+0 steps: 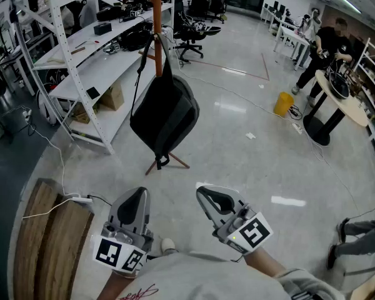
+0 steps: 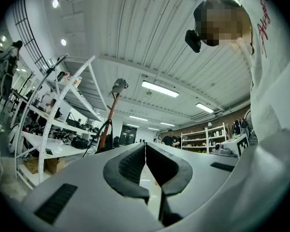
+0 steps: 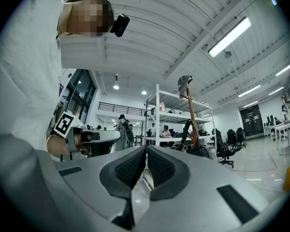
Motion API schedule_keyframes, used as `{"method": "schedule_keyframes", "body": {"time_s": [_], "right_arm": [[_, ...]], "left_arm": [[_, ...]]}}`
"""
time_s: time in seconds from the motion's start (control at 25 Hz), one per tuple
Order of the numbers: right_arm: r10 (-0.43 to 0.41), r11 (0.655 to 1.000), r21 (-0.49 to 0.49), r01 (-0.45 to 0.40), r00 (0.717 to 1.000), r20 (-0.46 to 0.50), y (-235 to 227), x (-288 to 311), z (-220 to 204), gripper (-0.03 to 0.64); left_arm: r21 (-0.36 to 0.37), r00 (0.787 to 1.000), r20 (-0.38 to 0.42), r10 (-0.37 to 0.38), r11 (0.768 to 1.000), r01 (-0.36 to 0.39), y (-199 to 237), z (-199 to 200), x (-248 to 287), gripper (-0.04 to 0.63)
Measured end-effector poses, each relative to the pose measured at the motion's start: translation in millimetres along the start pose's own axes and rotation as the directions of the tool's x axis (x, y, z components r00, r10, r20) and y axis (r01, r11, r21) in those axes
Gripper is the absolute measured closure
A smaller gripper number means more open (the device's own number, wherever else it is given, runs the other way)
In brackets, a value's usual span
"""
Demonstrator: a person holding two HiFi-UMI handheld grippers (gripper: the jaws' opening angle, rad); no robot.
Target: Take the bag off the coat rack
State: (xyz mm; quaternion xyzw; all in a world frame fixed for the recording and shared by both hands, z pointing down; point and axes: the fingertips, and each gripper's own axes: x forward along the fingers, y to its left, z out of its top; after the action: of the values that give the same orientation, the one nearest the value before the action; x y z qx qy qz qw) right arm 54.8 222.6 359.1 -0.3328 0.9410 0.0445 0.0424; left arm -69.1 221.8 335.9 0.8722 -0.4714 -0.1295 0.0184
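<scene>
A black backpack [image 1: 165,112] hangs by its straps from a wooden coat rack [image 1: 157,24], whose feet spread on the floor below it. The rack's pole [image 2: 106,129] with a cap on top appears far off in the left gripper view, and again as the rack [image 3: 189,111] in the right gripper view. My left gripper [image 1: 136,199] is near the bottom of the head view, well short of the bag, shut with nothing in it. My right gripper [image 1: 206,195] is beside it, also shut and empty. Both point toward the rack.
A white shelving unit [image 1: 81,61] with equipment stands left of the rack. Office chairs [image 1: 190,33] are behind it. A yellow bin [image 1: 283,104] and a round table [image 1: 344,99] with a person are at the right. A wooden bench [image 1: 50,242] lies at lower left, cables trailing nearby.
</scene>
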Motion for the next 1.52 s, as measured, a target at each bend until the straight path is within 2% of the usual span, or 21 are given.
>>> {"method": "schedule_keyframes", "body": {"time_s": [0.4, 0.72, 0.88, 1.28, 1.52], "right_arm": [[-0.024, 0.999, -0.027, 0.022, 0.998, -0.062, 3.1, 4.7, -3.2, 0.589], [-0.039, 0.998, -0.047, 0.038, 0.999, -0.024, -2.0, 21.7, -1.3, 0.589], [-0.063, 0.994, -0.095, 0.060, 0.998, -0.029, -7.9, 39.7, -5.6, 0.589], [-0.117, 0.981, -0.159, 0.114, 0.993, -0.012, -24.7, 76.4, -8.8, 0.589], [-0.163, 0.978, -0.135, 0.160, 0.987, -0.010, -44.2, 78.0, -5.8, 0.589]], "left_arm": [[-0.002, 1.000, -0.011, 0.003, 1.000, -0.003, 4.3, 3.3, -2.7, 0.575], [0.001, 1.000, -0.012, 0.000, 1.000, 0.000, 21.0, 3.8, 3.4, 0.575], [0.004, 1.000, -0.011, -0.009, 1.000, 0.009, 38.0, 4.5, 10.0, 0.575], [0.009, 0.997, -0.023, -0.067, 0.998, 0.068, 74.0, 0.5, 35.1, 0.575], [-0.006, 0.996, -0.037, -0.086, 0.996, 0.086, 81.8, -6.0, 49.7, 0.575]]}}
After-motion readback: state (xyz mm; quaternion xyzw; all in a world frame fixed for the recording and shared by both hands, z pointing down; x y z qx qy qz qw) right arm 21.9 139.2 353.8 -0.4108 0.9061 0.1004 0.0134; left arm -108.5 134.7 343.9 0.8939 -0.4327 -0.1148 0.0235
